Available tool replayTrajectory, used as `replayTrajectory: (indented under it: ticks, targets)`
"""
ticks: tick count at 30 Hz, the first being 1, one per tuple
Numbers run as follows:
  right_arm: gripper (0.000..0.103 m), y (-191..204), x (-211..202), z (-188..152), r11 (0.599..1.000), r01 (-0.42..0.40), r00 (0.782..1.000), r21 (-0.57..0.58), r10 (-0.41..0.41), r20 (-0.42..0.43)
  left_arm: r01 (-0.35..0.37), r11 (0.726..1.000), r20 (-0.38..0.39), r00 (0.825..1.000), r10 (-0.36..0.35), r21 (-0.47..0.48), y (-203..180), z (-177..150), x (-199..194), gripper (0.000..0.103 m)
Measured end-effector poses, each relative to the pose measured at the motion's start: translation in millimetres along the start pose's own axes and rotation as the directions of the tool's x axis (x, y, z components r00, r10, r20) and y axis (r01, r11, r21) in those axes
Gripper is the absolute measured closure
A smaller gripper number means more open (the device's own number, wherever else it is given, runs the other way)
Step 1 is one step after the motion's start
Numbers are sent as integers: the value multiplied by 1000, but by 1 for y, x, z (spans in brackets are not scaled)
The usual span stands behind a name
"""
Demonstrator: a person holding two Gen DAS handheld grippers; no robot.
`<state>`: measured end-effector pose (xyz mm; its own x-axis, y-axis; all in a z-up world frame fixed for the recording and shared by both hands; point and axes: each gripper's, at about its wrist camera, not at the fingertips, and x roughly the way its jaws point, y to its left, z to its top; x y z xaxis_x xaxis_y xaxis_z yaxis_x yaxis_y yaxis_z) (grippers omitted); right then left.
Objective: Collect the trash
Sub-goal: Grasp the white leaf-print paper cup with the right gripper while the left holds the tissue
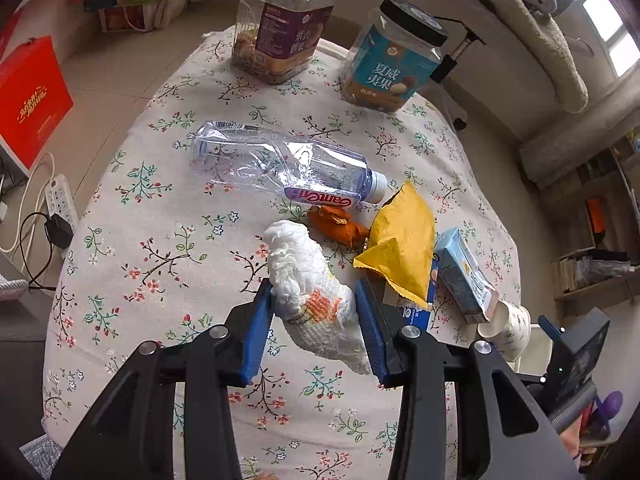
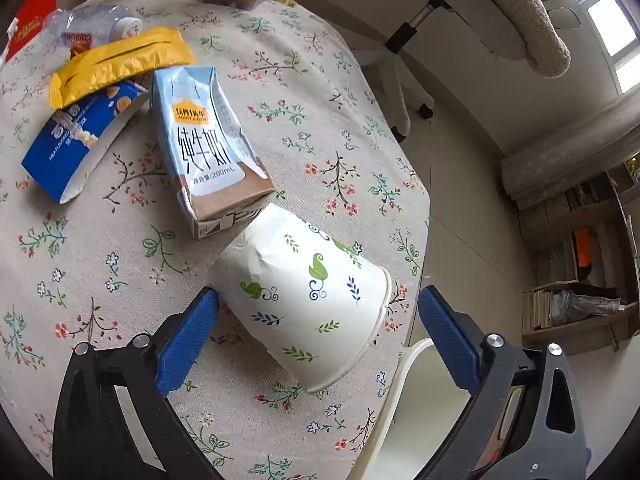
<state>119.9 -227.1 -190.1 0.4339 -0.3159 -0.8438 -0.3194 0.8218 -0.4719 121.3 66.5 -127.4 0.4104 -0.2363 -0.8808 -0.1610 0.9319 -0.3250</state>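
My left gripper (image 1: 313, 286) is shut on a crumpled white paper towel (image 1: 304, 264) with an orange print, held just above the floral tablecloth (image 1: 160, 200). My right gripper (image 2: 319, 294) is open around a white paper cup (image 2: 304, 292) that lies on its side at the table edge. The left pad is at the cup's base and the right pad stands clear of the rim. A milk carton (image 2: 204, 140) touches the cup's base. Behind it lie a blue box sleeve (image 2: 76, 144), a yellow wrapper (image 1: 404, 240), orange peel (image 1: 336, 222) and a crushed clear bottle (image 1: 280, 164).
Two lidded snack jars (image 1: 284, 20) (image 1: 394, 56) stand at the table's far end. A white curved rim (image 2: 400, 380) shows below the table edge by my right gripper. An office chair base (image 2: 400, 80) stands on the floor beyond, a red box (image 1: 28, 100) and a power strip (image 1: 60, 200) on the left.
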Motion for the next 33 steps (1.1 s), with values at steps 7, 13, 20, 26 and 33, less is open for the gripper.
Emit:
replayTrajectory:
  ticks: [7,13,20,26,33]
  targets:
    - [66,-16,-5,11,976,-138,990,168,141,-7,8,1000,-9,1000,-8,1,6,0,-1,61]
    - [70,-22,-48,20,936,-256,965,241,233,120,-5,1000,29,1000,4,28,3,2,-10,61]
    - [70,-31,-95,24,841,-401,905,364,302,298,-9,997,86,996,2,75,-12,0,-23,61]
    - [70,-32,-124,29,779,-465,856,421,274,439,-26,990,187,982,-1,140,-32,-3,-42,61]
    - [68,-34,-144,21,780,-455,832,430,201,517,-86,967,321,947,6,238,-60,-11,-61,61]
